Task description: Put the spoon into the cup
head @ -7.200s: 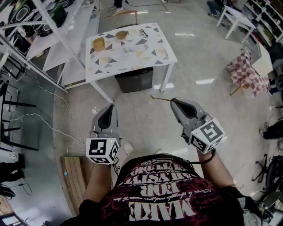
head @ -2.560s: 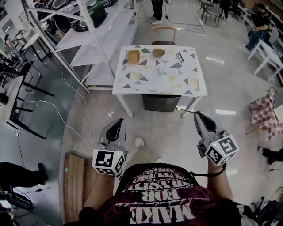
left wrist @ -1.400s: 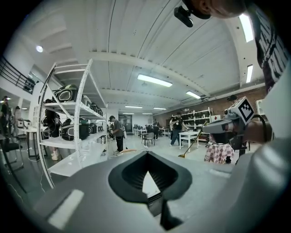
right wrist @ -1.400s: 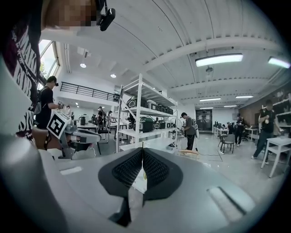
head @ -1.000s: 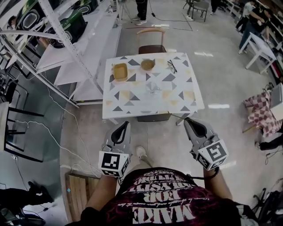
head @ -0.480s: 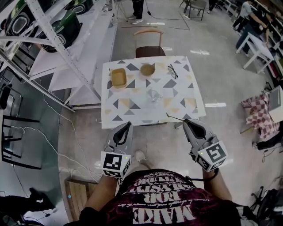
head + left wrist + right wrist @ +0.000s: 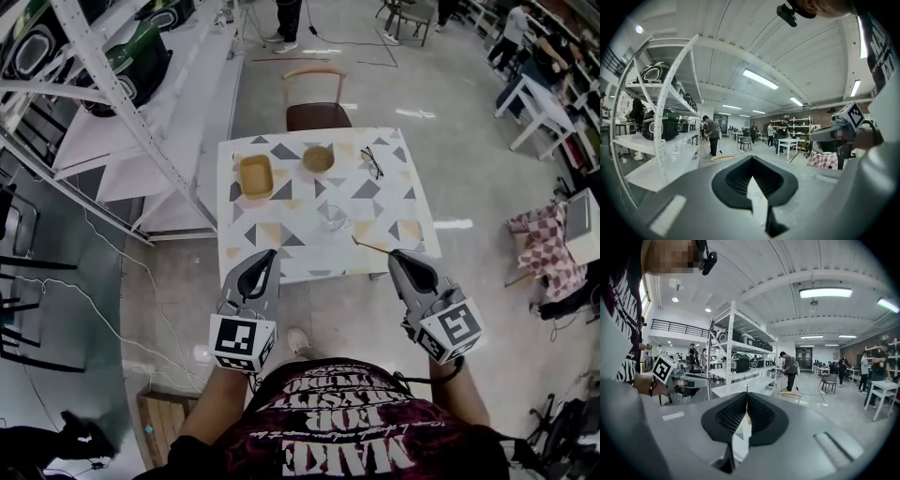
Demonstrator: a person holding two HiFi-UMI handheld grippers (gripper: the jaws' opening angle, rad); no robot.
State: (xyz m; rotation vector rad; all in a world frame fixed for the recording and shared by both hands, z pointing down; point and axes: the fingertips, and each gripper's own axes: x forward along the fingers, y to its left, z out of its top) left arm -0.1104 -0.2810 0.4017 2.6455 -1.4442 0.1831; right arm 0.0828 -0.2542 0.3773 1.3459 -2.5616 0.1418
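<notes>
The right claw [image 7: 392,255] is pinching the spoon [image 7: 370,246], whose length is pointing ahead-left at the nearby cup [image 7: 333,217] on the worktop [image 7: 255,239].

From the head view, a white bench [image 7: 281,255] patterned with grey and tan triangles stands on a pale floor. Taking the bench top as a clock face, a square wooden dish [image 7: 255,176] sits at 10 o'clock, a round wooden bowl [image 7: 319,158] at 12 o'clock and a pair of glasses [image 7: 372,162] at 1 o'clock. A chair [image 7: 317,103] with a curved wooden back is drawn up to the far edge at 12 o'clock. White shelving [image 7: 112,103] runs off at 10 o'clock, a checked cloth [image 7: 548,255] lies well apart at 3 o'clock, and a wooden pallet [image 7: 161,427] lies at 7 o'clock.
</notes>
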